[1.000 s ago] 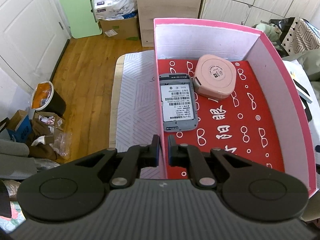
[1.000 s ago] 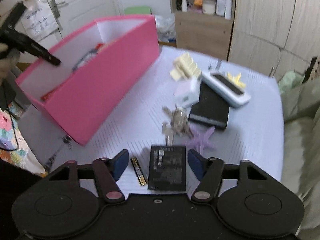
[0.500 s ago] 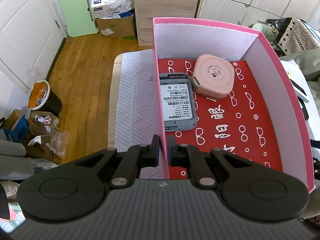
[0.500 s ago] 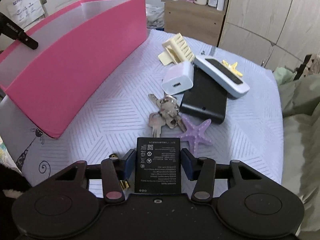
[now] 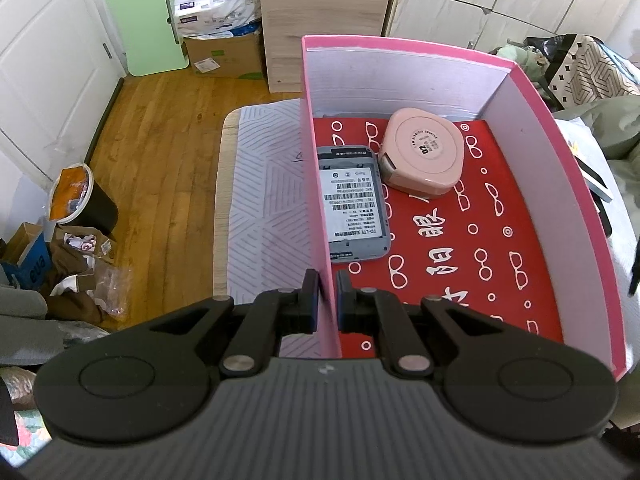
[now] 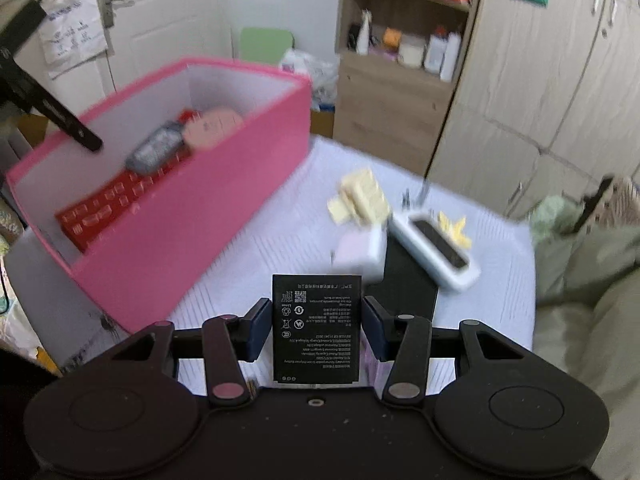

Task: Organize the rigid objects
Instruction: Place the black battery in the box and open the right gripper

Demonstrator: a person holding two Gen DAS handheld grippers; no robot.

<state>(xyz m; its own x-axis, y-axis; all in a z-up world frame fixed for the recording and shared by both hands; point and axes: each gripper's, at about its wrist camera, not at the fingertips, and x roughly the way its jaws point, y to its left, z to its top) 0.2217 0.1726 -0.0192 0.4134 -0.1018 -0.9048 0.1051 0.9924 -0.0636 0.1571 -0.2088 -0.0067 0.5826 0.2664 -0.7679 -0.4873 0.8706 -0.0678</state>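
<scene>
Battery (image 6: 317,330) now seemingly lifted off table (image 6: 256,264)

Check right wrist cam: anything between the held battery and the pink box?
Nothing. In the right wrist view, only bare striped tablecloth separates the battery, gripped by the right gripper, from the pink box.

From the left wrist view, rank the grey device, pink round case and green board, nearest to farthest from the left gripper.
1. Grey device, in the box against its left wall, nearest the left gripper.
2. Pink round case, beyond it, toward the back wall.
3. Green board, far left by the door.
</scene>
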